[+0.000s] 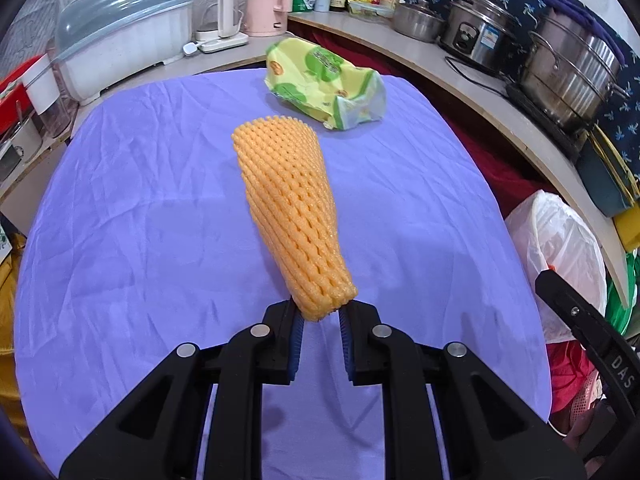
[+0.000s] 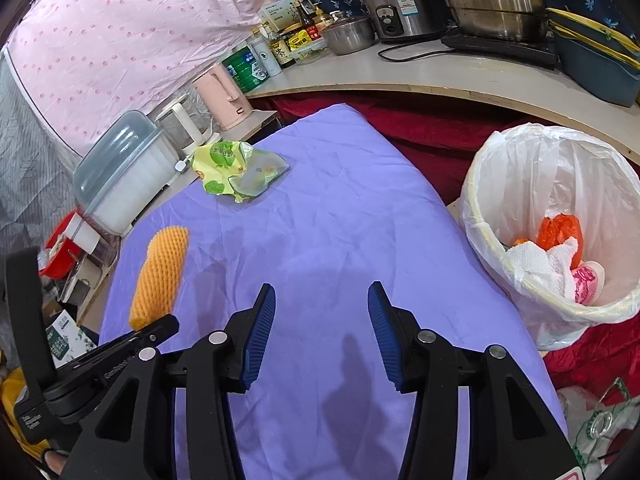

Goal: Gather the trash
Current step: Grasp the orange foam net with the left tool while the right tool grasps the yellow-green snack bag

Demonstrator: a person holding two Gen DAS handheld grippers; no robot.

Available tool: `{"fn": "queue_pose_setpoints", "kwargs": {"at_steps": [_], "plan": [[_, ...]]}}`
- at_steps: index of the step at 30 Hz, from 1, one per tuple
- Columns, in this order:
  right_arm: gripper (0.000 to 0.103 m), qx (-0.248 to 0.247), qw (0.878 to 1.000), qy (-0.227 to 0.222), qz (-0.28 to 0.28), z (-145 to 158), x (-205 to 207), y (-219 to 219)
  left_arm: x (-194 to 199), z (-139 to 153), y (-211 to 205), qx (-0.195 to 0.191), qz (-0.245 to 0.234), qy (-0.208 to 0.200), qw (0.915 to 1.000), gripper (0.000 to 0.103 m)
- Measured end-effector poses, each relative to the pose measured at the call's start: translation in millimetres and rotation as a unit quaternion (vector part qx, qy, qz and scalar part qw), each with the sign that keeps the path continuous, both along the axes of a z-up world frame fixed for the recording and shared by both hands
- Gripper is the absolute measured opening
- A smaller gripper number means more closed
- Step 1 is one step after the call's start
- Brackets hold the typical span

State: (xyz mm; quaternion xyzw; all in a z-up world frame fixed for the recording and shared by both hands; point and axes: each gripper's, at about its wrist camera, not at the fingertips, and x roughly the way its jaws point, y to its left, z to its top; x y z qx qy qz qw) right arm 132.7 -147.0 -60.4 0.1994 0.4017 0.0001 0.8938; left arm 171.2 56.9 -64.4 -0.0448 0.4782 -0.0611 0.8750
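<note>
Two pieces of trash remained over the purple cloth (image 1: 120, 220) that covered the surface. One was an orange foam fruit net (image 1: 286, 216), a soft tube of woven, bumpy mesh that flared wide at its far end and narrowed to a squashed neck near the camera. The left tongs (image 1: 320, 314) had closed tight on that neck, their ribbed blue pads (image 1: 298, 330) pinching the foam, and the net stood out beyond them, its free end raised off the cloth. The other piece was a crumpled yellow-and-green plastic wrapper (image 1: 324, 84), glossy and creased, with a torn, partly clear end, lying flat near the far edge of the cloth and well apart from the net. The right tongs (image 2: 322, 296) hung about half open above bare cloth with nothing between their pads. To their right stood a round bin (image 2: 500, 248) lined with a thin, wrinkled white plastic bag, holding an orange bag, white paper tissue and a pink-printed cup. The cloth itself was matte and finely wrinkled. Along the curved counter (image 1: 480, 92) behind sat shiny steel pots (image 1: 568, 76), a pale pink kettle (image 1: 266, 2) and a lidded translucent box (image 1: 124, 44).
</note>
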Motion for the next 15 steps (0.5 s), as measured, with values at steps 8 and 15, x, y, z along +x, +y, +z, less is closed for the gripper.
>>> {"fn": "queue_pose_setpoints", "kwargs": {"at_steps": [8, 15], "plan": [[0.047, -0.007, 1.0, 0.002, 0.024, -2.5, 31.9, 21.7, 12.2, 11.1, 27.6, -0.015, 0.025, -0.014, 0.9995, 0.016], [0.047, -0.016, 0.999, -0.012, 0.047, 4.6, 77.4, 44.0, 31.8, 19.0, 51.2, -0.025, 0.048, -0.026, 0.9982, 0.016]]}}
